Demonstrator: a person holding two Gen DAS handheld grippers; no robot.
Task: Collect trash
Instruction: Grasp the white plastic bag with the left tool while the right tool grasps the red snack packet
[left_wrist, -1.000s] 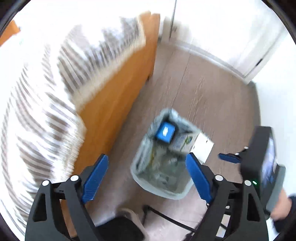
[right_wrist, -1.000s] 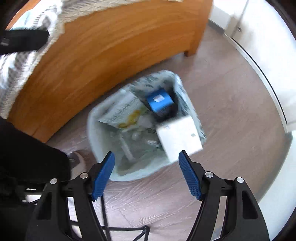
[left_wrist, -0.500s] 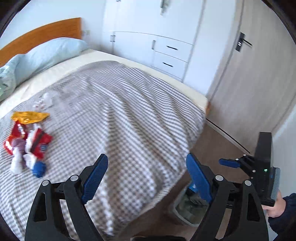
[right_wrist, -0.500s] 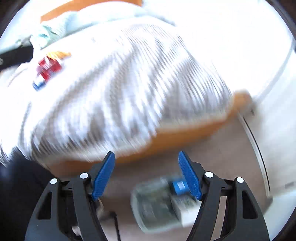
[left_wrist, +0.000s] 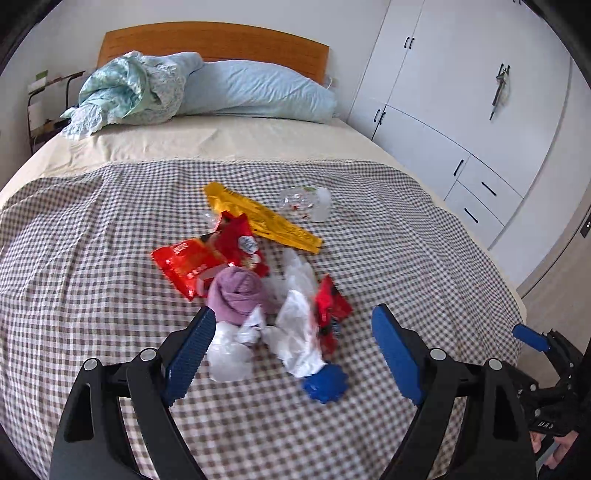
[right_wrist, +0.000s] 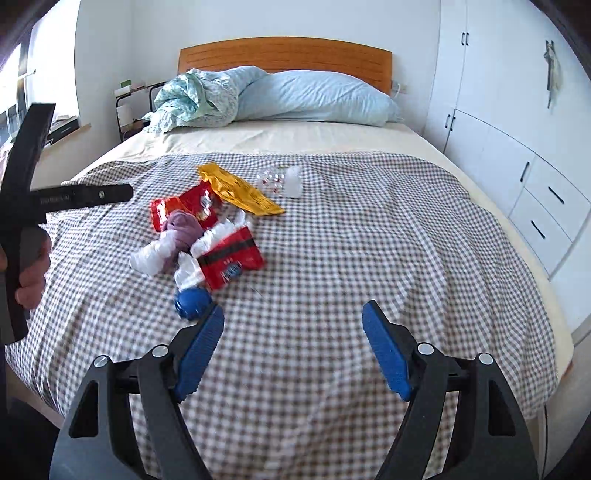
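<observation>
While the left gripper (left_wrist: 291, 354) hangs wide apart and empty over the checked blanket (left_wrist: 92, 240), the right gripper (right_wrist: 293, 347) is opening, nothing inside. On the blanket, nearest, lies a blue scrap (left_wrist: 325, 382). Past it sit white bags (left_wrist: 295, 332), a purple sock (left_wrist: 238, 295), red wrappers (left_wrist: 207, 258), then a yellow wrapper (left_wrist: 262, 218).

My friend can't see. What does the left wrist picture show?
A pile of trash, red and yellow wrappers, white plastic and a blue lump, lies on a checked bedspread. The left gripper is open and empty above it, with pillows behind.
</observation>
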